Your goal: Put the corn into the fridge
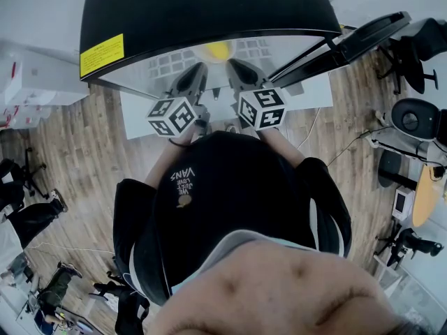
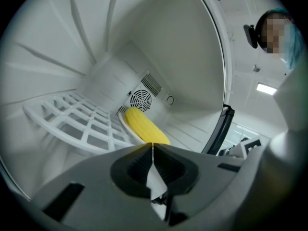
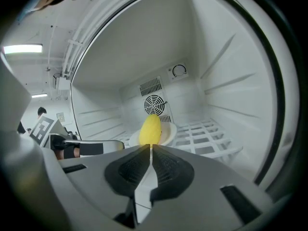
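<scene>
Left gripper: jaws pressed together, nothing between them. Right gripper: jaws also pressed together and empty. Both grippers point into the open fridge.

The corn lies just beyond both sets of tips. The jaw bodies cut off its near end in both gripper views, so it cannot be told whether the tips touch it. In the head view only a small yellow patch of it shows, far beyond the marker cubes.

The corn is a bare, bright yellow cob with a rounded far end. It lies on a white plate on the white wire shelf, near the round fan grille in the far wall.
</scene>
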A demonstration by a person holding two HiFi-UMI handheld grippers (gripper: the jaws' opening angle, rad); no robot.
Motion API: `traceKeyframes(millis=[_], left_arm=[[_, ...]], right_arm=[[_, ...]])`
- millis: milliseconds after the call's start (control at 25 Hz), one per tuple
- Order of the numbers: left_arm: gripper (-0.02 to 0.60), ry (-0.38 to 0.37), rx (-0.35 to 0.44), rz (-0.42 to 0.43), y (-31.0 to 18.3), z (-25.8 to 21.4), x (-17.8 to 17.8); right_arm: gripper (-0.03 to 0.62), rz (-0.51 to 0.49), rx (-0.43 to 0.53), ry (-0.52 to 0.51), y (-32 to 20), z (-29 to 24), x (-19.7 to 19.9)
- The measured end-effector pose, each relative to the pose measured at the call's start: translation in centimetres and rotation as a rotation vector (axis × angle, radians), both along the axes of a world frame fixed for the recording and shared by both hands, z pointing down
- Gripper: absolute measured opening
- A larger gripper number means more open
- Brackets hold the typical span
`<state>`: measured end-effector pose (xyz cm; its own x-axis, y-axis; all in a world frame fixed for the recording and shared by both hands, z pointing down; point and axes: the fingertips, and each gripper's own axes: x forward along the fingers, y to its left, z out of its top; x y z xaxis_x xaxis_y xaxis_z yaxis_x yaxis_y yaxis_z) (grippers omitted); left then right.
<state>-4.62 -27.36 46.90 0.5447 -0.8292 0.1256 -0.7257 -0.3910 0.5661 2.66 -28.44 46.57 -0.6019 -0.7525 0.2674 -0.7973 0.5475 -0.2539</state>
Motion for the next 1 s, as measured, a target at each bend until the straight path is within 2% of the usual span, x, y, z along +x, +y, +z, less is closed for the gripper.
traceKeyframes(millis=[1000], left_arm=[[0.017,-0.032,0.021,0.081,2.0,-0.7,0.1]], right_arm=[[0.025,0.069,0.025,0.016,2.5,-0.9,0.3]])
